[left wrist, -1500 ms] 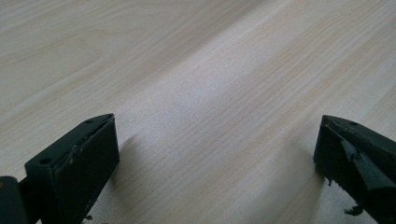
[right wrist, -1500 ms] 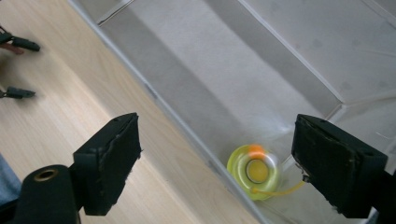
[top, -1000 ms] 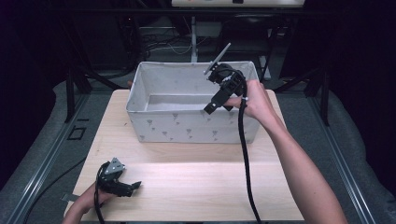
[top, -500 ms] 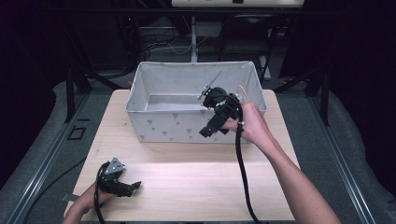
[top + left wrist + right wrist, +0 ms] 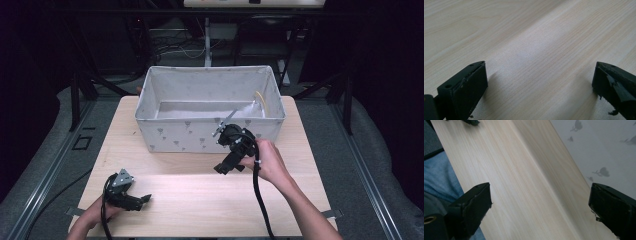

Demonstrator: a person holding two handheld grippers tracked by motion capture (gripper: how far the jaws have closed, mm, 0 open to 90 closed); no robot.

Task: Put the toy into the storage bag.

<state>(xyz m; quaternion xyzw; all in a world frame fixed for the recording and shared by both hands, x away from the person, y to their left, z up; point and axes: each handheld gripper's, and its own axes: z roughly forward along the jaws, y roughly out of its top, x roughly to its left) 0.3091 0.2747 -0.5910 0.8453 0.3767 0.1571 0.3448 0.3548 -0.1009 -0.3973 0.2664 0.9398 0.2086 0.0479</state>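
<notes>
A grey fabric bin [image 5: 165, 135] with small dark prints stands at the back of the light wooden table [image 5: 200, 200]. A pale yellowish item [image 5: 260, 97] lies against its inner right wall. My right gripper [image 5: 223, 168] hovers in front of the bin's near wall, open and empty; the right gripper view has both jaws wide apart over bare wood, with the bin wall [image 5: 604, 150] at the right. My left gripper [image 5: 142, 200] rests low at the table's front left, open and holding nothing, its jaws spread over wood [image 5: 536, 62].
A black cable [image 5: 260, 200] trails from the right gripper along the forearm toward the front edge. Dark metal frames and cables stand behind the table. Grey floor lies on both sides. Blue cloth [image 5: 439, 175] of the person's clothing is below the table edge.
The right gripper has come back out from over the bin and dropped toward me, now in front of the bin's near wall. The left gripper has stayed put.
</notes>
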